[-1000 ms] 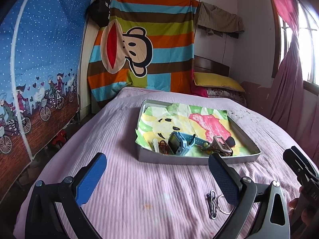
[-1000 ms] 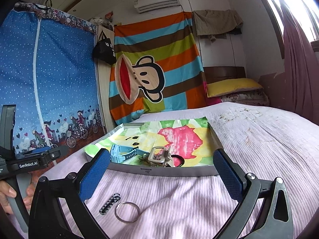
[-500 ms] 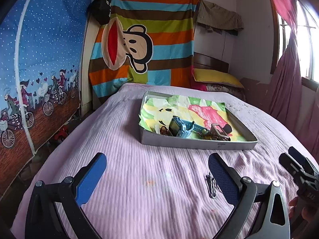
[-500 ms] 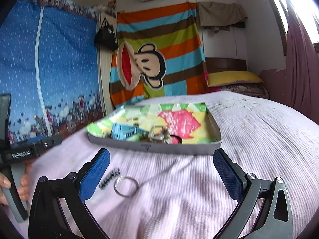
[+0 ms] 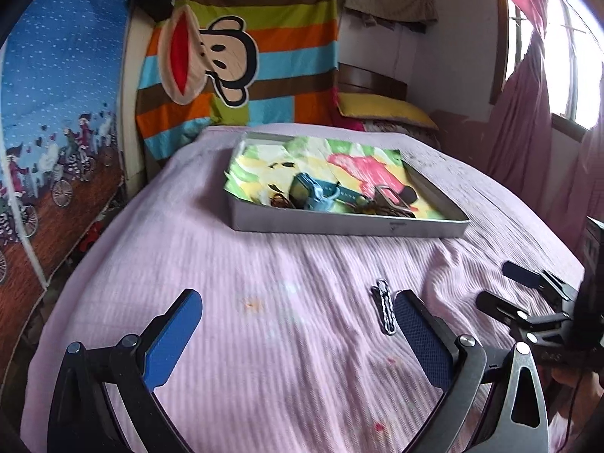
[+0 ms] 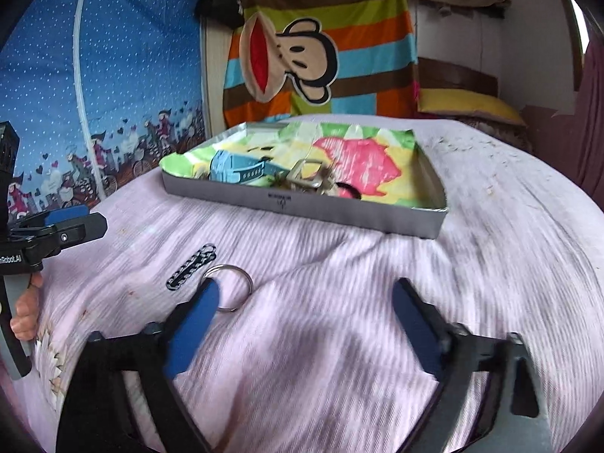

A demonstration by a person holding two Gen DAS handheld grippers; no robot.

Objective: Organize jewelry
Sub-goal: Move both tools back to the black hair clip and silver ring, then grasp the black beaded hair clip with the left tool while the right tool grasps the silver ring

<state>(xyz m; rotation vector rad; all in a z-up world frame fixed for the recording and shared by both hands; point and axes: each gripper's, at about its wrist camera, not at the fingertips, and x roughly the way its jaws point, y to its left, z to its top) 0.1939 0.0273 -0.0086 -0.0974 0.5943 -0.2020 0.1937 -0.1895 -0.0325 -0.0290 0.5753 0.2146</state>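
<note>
Right wrist view: right gripper (image 6: 304, 302) spread open, empty, now lower over the ring (image 6: 231, 288) at lower left.
Left gripper (image 5: 294, 309): open, empty.
Chain (image 5: 384, 311): centre-right, beside its finger.
Tray (image 5: 339, 222): upper centre.
Meaning: ring pickup looks imminent.

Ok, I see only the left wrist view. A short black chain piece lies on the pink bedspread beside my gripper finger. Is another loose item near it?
Observer: Yes. The right wrist view shows a silver metal ring lying close beside the short black chain piece on the pink bedspread. In your view a blue-padded finger hides it.
Operator: Is the right gripper at this ring?
Observer: The right gripper is open and holds nothing. Its left pad overlaps the ring's near edge in the picture; I cannot tell whether they touch.
</note>
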